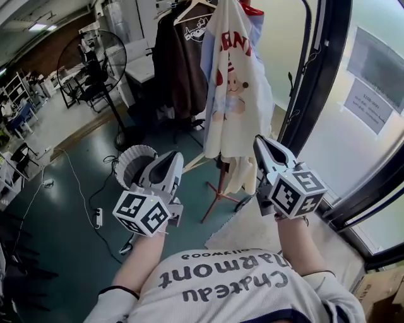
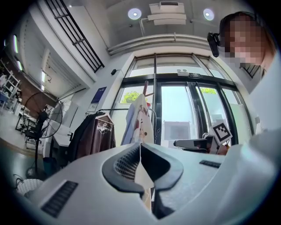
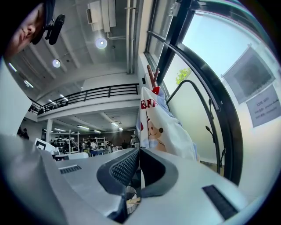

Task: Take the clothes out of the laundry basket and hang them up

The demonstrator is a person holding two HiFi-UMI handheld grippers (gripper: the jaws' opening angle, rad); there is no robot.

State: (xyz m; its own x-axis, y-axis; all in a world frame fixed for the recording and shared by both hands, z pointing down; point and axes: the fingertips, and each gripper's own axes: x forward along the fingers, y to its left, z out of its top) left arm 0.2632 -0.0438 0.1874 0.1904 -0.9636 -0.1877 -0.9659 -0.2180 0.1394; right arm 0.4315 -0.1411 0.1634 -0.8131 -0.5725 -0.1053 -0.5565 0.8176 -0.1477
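My left gripper [image 1: 166, 166] and right gripper [image 1: 266, 149] are both closed, empty. The cream cartoon-print shirt [image 1: 235, 88] and dark brown top [image 1: 178, 60] hang on the metal clothes rack [image 1: 221, 182]. The white ribbed laundry basket [image 1: 131, 159] looks empty, though I see little inside.

Teal floor [image 1: 69, 189] across the left and centre of the head view. Black pedestal fan [image 1: 91, 63] upper left, desks and chairs [image 1: 19, 113] behind it at the left edge. White power strip [image 1: 98, 217] with cable on the floor, lower left. Pale mat [image 1: 246, 230] lower centre. Black-framed glazing [image 1: 322, 76] runs down the right side, paper notice [image 1: 368, 104] on the glass, daylight coming through. Cardboard box [image 1: 379, 290] bottom right corner. Left gripper view: round ceiling lights [image 2: 135, 13] at top. Right gripper view: mezzanine railing [image 3: 88, 94] centre left, shelving [image 3: 94, 143] far back under it.
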